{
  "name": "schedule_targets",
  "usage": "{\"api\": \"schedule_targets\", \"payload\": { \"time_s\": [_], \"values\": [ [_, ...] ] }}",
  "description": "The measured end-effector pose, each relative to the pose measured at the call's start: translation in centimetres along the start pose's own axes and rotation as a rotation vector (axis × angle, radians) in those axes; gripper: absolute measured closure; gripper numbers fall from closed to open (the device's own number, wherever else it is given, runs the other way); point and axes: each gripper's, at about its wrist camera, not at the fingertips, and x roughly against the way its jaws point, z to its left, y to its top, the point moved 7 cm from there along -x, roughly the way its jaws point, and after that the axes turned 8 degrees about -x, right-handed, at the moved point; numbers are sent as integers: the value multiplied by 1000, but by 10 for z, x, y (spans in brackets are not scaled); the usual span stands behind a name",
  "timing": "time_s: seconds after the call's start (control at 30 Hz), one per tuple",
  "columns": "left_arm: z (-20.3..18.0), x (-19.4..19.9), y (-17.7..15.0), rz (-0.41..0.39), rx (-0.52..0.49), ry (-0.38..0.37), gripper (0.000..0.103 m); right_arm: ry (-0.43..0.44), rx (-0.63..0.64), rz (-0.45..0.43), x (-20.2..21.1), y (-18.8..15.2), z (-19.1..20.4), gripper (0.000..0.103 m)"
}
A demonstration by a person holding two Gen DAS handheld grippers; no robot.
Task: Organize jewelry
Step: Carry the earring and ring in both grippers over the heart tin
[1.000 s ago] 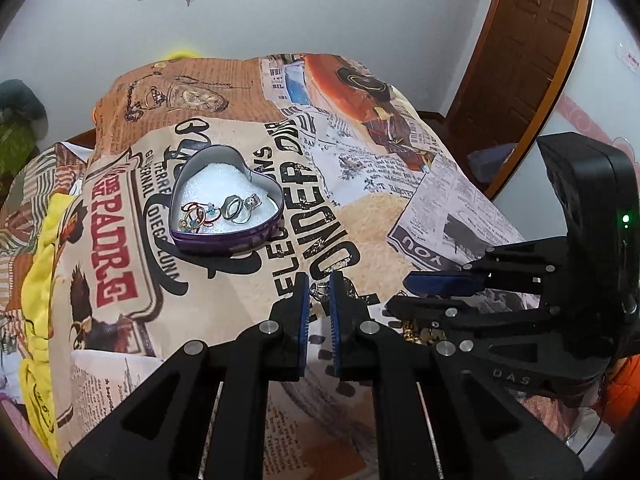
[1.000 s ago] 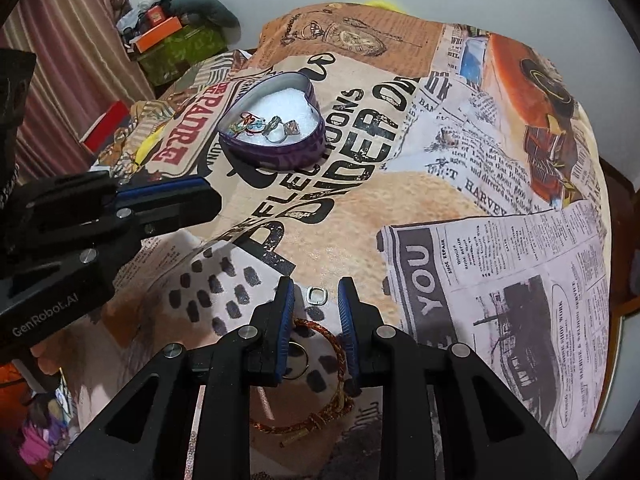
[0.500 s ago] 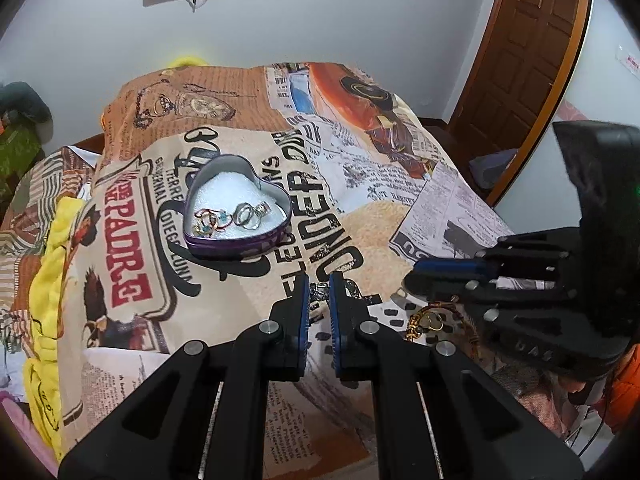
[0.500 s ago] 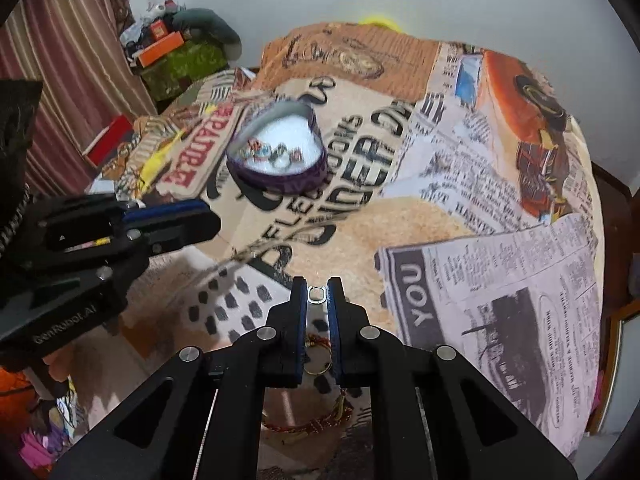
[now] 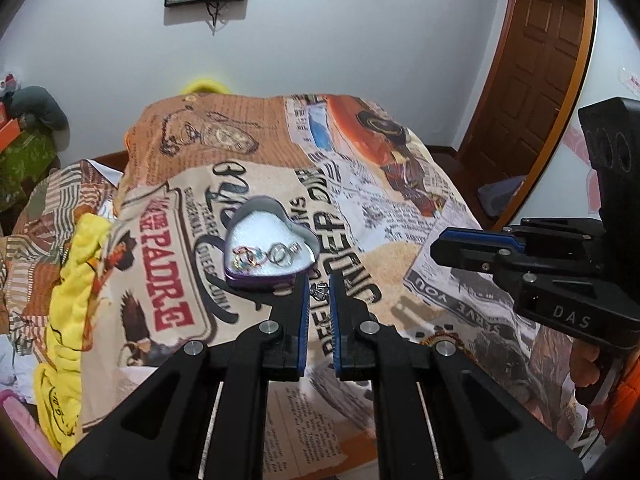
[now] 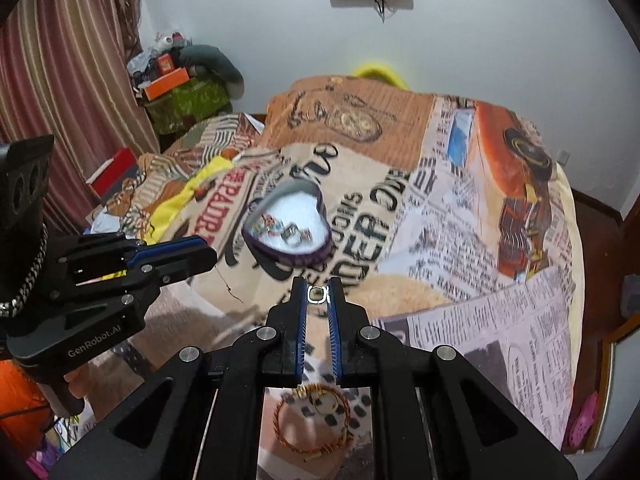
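Your left gripper [image 5: 319, 292] hangs above the bed with its jaws drawn close, pinching a small silver ring [image 5: 319, 289] between the blue pads at the very tips. The ring looks crown-shaped, though it is too small to be sure. Straight ahead at twelve o'clock, just beyond those tips, sits the heart-shaped tin [image 5: 260, 278], purple on the outside and white inside, resting on the printed bedspread [image 5: 192, 264]. Several rings lie in a loose cluster [image 5: 266, 255] near the tin's front wall.

Your right gripper [image 6: 318, 295] is also pressed nearly together, clamped on a small silver ring with a squarish outline [image 6: 318, 294], held at the fingertips clear of the bedspread. Its jaws have just been closing, with that ring between them. From this camera the tin [image 6: 304, 254] lies at about twelve o'clock, a little beyond the tips. Below the gripper at six o'clock, on the spotted patch of the cover, lie a twisted orange-and-gold bangle [image 6: 298, 446] and a gold ring [image 6: 322, 402] just inside its loop.

Each gripper shows in the other's view: the right at three o'clock from the left camera, the left at nine o'clock from the right camera.
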Motion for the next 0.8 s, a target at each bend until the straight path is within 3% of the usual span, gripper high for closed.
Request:
{"api": "schedule_targets", "payload": {
  "time_s": [0.4, 0.8],
  "values": [
    [30, -4, 17, -39, 36, 36, 95, 58, -4, -17, -19, 22, 21, 94],
    [55, -35, 29, -32, 64, 44, 95, 30, 35, 14, -54, 40, 21, 94]
  ]
}}
